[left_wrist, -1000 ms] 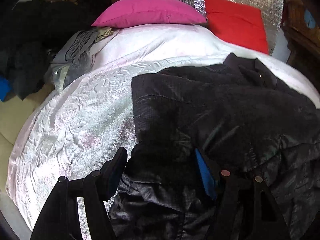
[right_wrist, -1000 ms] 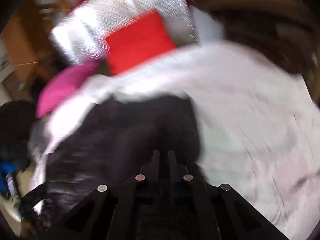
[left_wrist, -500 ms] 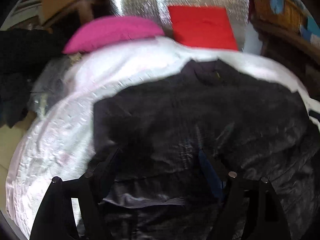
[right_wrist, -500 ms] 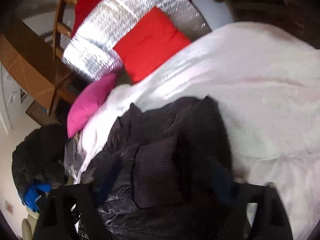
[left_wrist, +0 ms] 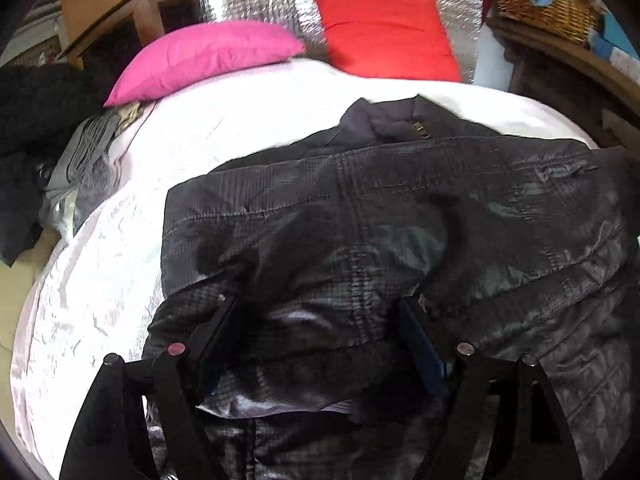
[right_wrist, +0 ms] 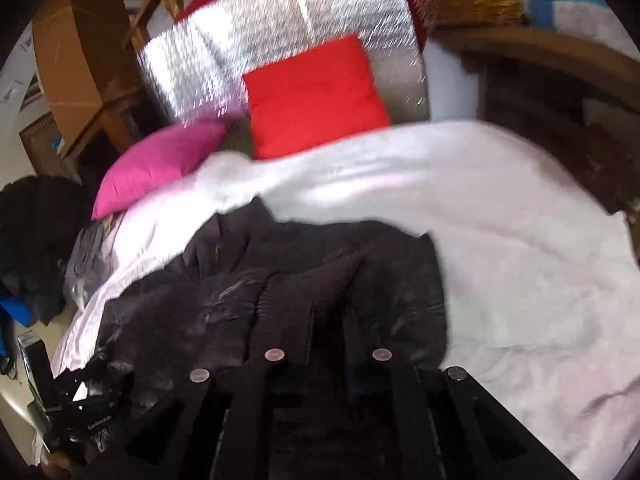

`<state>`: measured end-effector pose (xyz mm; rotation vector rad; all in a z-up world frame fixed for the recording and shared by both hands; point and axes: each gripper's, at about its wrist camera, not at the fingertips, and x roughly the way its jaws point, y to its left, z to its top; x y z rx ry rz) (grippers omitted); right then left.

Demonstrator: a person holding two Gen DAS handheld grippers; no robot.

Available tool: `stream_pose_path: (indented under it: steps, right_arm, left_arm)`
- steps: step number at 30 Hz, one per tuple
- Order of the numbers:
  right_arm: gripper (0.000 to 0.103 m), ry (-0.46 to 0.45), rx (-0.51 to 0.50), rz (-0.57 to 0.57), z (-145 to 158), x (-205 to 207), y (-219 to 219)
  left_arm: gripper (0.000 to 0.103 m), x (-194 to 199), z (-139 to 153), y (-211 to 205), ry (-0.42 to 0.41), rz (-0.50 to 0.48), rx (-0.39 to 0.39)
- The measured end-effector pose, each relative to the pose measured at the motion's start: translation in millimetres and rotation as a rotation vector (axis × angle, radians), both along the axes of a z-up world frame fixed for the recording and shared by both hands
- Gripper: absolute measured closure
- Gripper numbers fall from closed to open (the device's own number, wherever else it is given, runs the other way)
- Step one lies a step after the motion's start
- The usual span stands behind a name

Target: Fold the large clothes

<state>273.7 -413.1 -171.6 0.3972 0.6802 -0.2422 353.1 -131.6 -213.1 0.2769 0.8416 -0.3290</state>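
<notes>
Fingers first: my left fingers (left_wrist: pixel 320 328) stand spread wide, straddling a puffed fold of the dark jacket (left_wrist: pixel 400 216), cloth bulging between them, and I cannot tell whether the pads press it. My right fingers (right_wrist: pixel 326 320) are pressed together after a quick open-and-shut; dark cloth lies right at their tips, but motion blur hides whether any of it is pinched.

The jacket lies flat on the white bed cover (left_wrist: pixel 100 280), its long axis running roughly from nine to three o'clock across the left view, collar (left_wrist: pixel 384 120) up at twelve. In the right view the jacket stretches from my tips out toward ten o'clock, with its ribbed cuff (right_wrist: pixel 304 284) just ahead at twelve.

I judge the left hand sits nearer the jacket's middle and hem, the right hand nearer the sleeve end, so the next fold probably brings that sleeve in toward nine o'clock.

Farther out at twelve, a pink pillow (left_wrist: pixel 200 56) and a red cushion (left_wrist: pixel 384 36) rest at the bed's head.
</notes>
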Motion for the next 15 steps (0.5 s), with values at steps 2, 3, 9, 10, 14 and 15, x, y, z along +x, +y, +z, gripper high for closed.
stream_pose_path:
  steps: [2, 3, 9, 10, 14, 15]
  right_arm:
    - [0.090, 0.039, 0.026, -0.017, -12, 4, -11]
    - [0.090, 0.072, 0.034, -0.034, -22, 9, -16]
    - [0.086, 0.178, 0.237, -0.046, -64, 25, -49]
    - [0.086, 0.164, 0.243, -0.040, -58, 23, -48]
    - [0.067, 0.039, 0.218, -0.101, -27, -1, -55]
    - [0.053, -0.012, 0.213, -0.115, -18, -9, -56]
  left_arm:
    - [0.023, -2, 0, -3, -0.004, -0.009, 0.020]
    - [0.023, -3, 2, -3, -0.007, -0.011, 0.013]
    - [0.023, -2, -6, -2, -0.004, -0.005, 0.029]
    - [0.023, -2, -6, -1, -0.004, -0.005, 0.027]
    - [0.023, -5, -3, 1, -0.017, -0.002, 0.018]
    - [0.023, -6, -2, 2, -0.019, -0.002, 0.020]
